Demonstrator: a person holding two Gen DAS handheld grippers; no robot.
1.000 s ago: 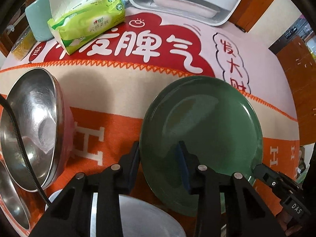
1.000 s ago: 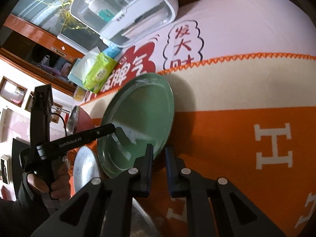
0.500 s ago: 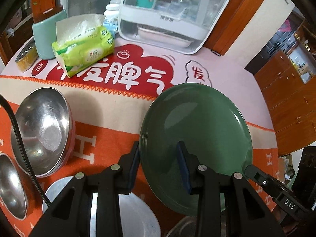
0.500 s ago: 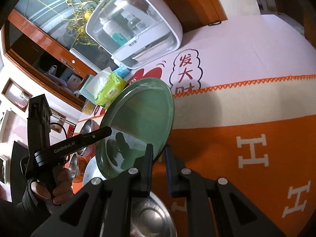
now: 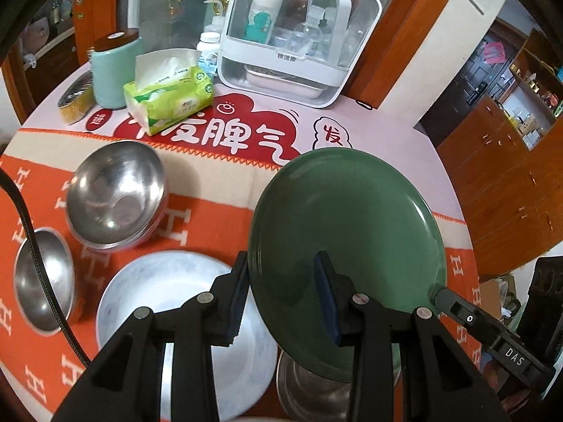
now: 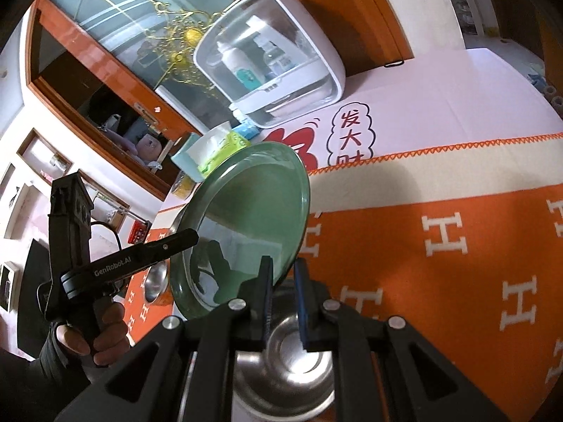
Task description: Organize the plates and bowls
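A green plate (image 5: 348, 218) hangs tilted above the table, carried by both grippers. My left gripper (image 5: 281, 267) is shut on its near left rim, one pad under the edge and one on the plate's face. In the right wrist view, my right gripper (image 6: 282, 267) is shut on the opposite rim of the green plate (image 6: 253, 204). One of its fingers (image 5: 443, 297) shows at the plate's lower right edge. Below lie a white plate (image 5: 176, 309) and a steel bowl (image 6: 285, 362).
Two more steel bowls (image 5: 116, 193) (image 5: 42, 277) stand on the orange cloth at the left. At the back are a tissue pack (image 5: 169, 102), a mint canister (image 5: 112, 70), a tape roll (image 5: 74, 102) and a white storage box (image 5: 295, 35). The table's edge (image 5: 457, 190) curves away at the right.
Both grippers have risen with the green plate between them. The table has dropped away, and the white plate and a steel bowl beneath have come into view.
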